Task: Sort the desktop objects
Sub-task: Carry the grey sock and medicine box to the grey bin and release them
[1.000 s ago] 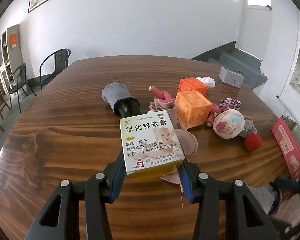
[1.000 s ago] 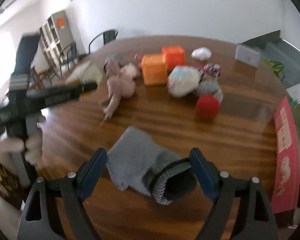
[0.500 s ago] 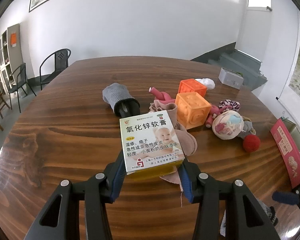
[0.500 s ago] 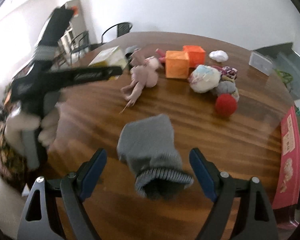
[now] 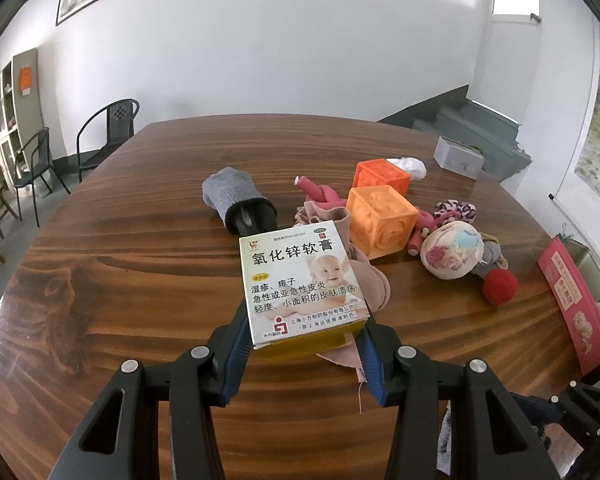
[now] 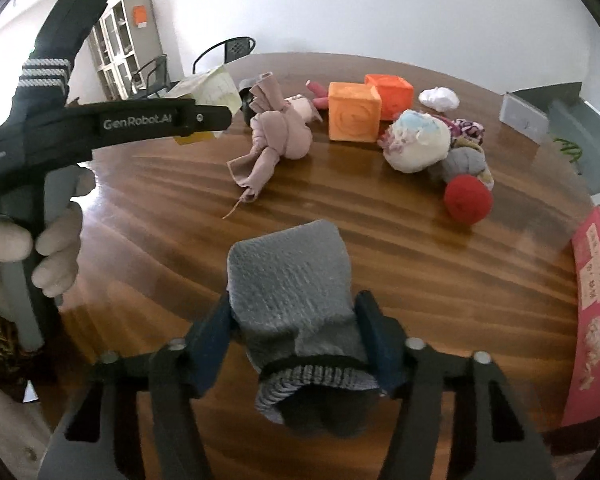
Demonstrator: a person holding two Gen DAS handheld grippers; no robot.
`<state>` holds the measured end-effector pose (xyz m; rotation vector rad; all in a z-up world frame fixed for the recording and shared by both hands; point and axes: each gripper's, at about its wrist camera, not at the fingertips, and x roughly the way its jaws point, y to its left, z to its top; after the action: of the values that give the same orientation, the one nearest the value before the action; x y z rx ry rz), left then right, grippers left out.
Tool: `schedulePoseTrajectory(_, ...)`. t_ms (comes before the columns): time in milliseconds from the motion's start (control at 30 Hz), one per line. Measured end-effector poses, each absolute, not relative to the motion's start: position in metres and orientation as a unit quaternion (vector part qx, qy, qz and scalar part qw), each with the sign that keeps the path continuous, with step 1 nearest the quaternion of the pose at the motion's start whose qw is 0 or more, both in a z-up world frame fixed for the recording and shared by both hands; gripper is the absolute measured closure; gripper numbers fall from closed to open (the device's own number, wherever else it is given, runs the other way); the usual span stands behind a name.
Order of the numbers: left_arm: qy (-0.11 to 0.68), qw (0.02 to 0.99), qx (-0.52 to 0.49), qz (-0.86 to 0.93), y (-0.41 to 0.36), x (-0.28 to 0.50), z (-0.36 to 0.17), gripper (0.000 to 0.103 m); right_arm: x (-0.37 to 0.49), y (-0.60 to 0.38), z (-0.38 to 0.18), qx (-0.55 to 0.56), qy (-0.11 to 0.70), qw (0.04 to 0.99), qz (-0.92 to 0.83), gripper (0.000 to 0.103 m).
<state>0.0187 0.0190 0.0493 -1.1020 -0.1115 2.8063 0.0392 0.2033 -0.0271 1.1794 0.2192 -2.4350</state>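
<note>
Left tool is clamped on the ointment box, held just above the wooden desk. Right tool grips a rolled grey sock (cuff toward the camera), w/ toys & other socks further back

White walls, black chairs, perhaps stairs.

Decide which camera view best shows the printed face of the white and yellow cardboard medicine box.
The left wrist view: the white and yellow cardboard medicine box sits between the left gripper fingers, label facing the camera. The right wrist view shows only part of it, far off, label unreadable.
</note>
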Motion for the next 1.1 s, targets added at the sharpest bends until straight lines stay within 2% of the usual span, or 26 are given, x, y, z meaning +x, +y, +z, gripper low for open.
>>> schedulePoseTrajectory(167,-0.034,0.063,-0.364,0.929,0.021,0.02,0.049,0.053,0.037,0.22,-0.018,0.418,0.029,0.207,-0.884,0.061)
schedulePoseTrajectory(333,-0.032,0.068,-0.363,0.929,0.028,0.023,0.052,0.053,0.038,0.248,0.002,0.395,-0.025,0.193,-0.898,0.065)
schedulePoseTrajectory(500,-0.025,0.081,-0.358,0.93,0.044,0.027,0.06,0.053,0.05,0.284,0.037,0.343,-0.055,0.155,-0.925,0.065)
schedulePoseTrajectory(667,-0.011,0.1,-0.353,0.93,0.069,0.033,0.068,0.053,0.057,0.342,0.067,0.296,-0.081,0.073,-0.949,0.065)
schedulePoseTrajectory(967,0.015,0.139,-0.345,0.928,0.121,0.043,0.084,0.053,0.039,0.446,0.073,0.279,-0.143,-0.052,-0.948,0.064)
schedulePoseTrajectory(1067,0.024,0.152,-0.343,0.927,0.138,0.046,0.089,0.053,0.029,0.466,0.061,0.296,-0.177,-0.051,-0.937,0.052)
schedulePoseTrajectory(1100,0.027,0.156,-0.342,0.926,0.144,0.047,0.09,0.053,0.027,0.469,0.057,0.3,-0.187,-0.042,-0.935,0.051)
